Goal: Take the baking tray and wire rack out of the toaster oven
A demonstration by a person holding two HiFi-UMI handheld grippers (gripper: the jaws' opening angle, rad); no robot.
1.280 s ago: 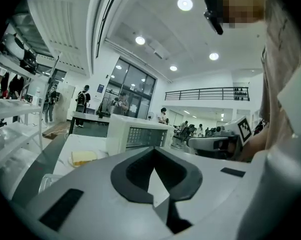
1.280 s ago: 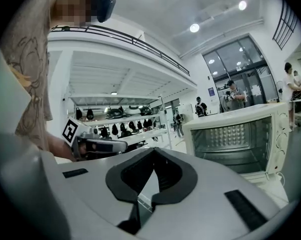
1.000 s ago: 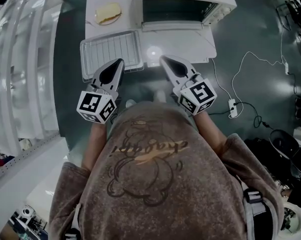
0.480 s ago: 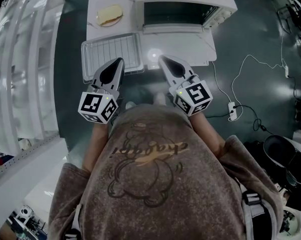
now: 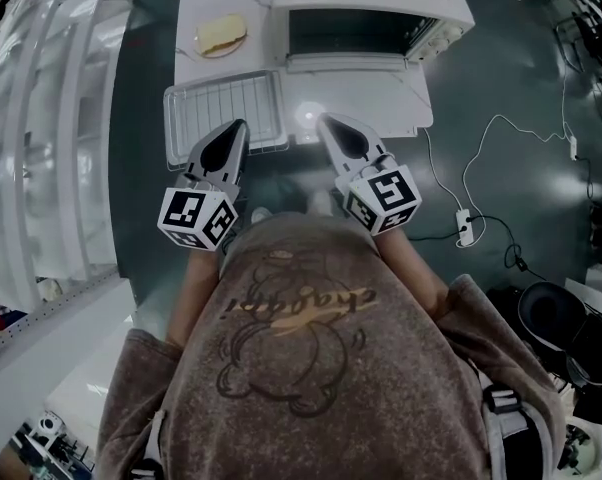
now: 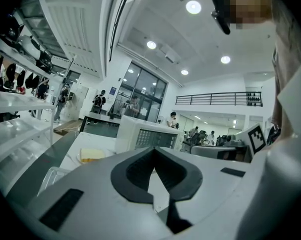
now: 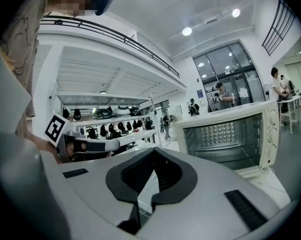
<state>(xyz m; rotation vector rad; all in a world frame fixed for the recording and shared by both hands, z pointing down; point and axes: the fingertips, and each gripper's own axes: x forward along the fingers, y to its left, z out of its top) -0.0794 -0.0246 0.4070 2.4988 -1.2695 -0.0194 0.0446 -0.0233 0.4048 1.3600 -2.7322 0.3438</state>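
Note:
The white toaster oven (image 5: 361,18) stands at the back of the white table, door (image 5: 346,61) folded down; in the right gripper view its cavity (image 7: 225,136) looks empty. A baking tray (image 5: 224,108) with a wire rack lying in it rests on the table's front left; one tray corner (image 6: 50,176) shows in the left gripper view. My left gripper (image 5: 239,126) is shut and empty, its tip over the tray's near edge. My right gripper (image 5: 326,120) is also shut and empty, at the table's front edge, facing the oven. Both jaw pairs (image 6: 154,149) (image 7: 154,150) meet with nothing between them.
A plate with a slice of bread (image 5: 221,36) sits left of the oven. White shelving (image 5: 41,118) runs along the left. On the dark floor at the right lie a power strip (image 5: 466,213) and cables. People stand far off in the hall.

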